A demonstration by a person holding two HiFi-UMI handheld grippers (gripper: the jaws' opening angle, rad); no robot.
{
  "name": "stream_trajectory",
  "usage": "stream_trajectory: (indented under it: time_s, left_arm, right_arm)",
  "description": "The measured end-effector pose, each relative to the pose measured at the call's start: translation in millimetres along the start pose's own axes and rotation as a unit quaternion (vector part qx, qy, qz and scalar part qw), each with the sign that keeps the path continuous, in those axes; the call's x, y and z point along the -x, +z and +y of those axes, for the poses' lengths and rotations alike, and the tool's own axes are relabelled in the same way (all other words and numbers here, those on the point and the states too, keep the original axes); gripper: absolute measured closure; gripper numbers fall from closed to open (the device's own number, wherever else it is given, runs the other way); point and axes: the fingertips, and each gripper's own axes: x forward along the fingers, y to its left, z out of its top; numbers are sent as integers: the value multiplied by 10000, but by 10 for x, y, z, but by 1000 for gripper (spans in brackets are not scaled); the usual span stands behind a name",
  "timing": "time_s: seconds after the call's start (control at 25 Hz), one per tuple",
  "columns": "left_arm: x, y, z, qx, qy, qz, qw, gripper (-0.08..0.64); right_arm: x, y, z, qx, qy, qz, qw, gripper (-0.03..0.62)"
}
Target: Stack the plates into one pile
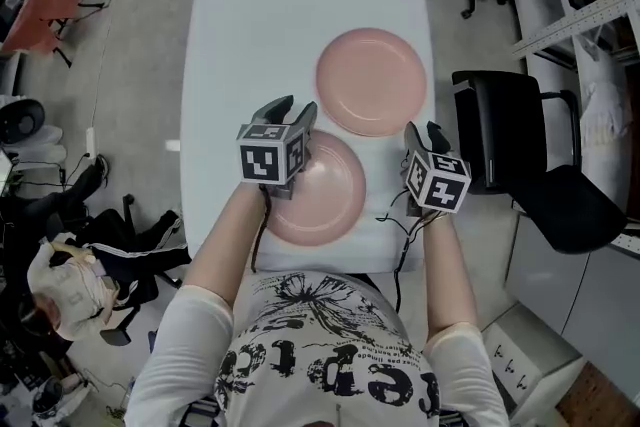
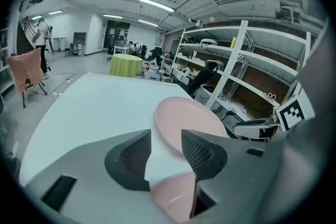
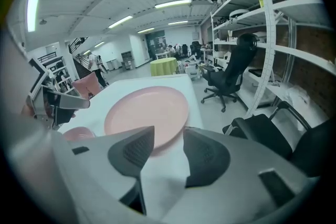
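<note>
Nothing is stacked yet: the far plate (image 1: 371, 81) and the near plate (image 1: 318, 191) lie side by side on the worktop (image 1: 255, 35). The left gripper (image 1: 290, 108) and right gripper (image 1: 422, 129) hover over them, fingers wide and empty.

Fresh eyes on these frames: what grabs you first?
Two pink plates on the white table: the far plate toward the right edge, the near plate in front of the person, not yet stacked. The left gripper hovers over the near plate, the right gripper beside it; both open, empty.
</note>
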Motion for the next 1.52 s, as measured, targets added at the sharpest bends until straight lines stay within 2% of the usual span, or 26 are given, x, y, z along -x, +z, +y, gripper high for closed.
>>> stream_trajectory:
  time_s: [0.12,0.32,0.56,0.72,0.88,1.04,1.24,1.52]
  left_arm:
    - [-336,126,55,-147,4,14,9999,377]
    - [-723,131,68,-647,43,68,9979,377]
    - [-1017,0,98,-595,-98,330,9976,384]
    - [-1106,-11,68,-817,-190,378,9958,417]
    - [-1139,-58,71,-740,-258,391,9962,426]
    - [-989,-59,59,-546,-300,401,9973,436]
    - [-626,88,-30,-178,-347,124,9992,448]
    - [105,-4,-161,-205,-134,-263,9994,448]
  right_arm:
    - [-244,140,-155,-55,-126,-5,9999,414]
    - [-560,190,-304,-129,-238,101,9996,417]
    - [-803,142,-370,-133,-319,262,9991,443]
    - [-894,139,-378,-79,-397,143,9991,492]
    - [-914,97,-388,-105,-387,98,9991,497]
    - [-796,75,-319,-263,-273,140,9992,500]
    - [-513,185,-226,-281,-135,-22,9995,500]
    - [89,239,42,-89,18,-455,9989,506]
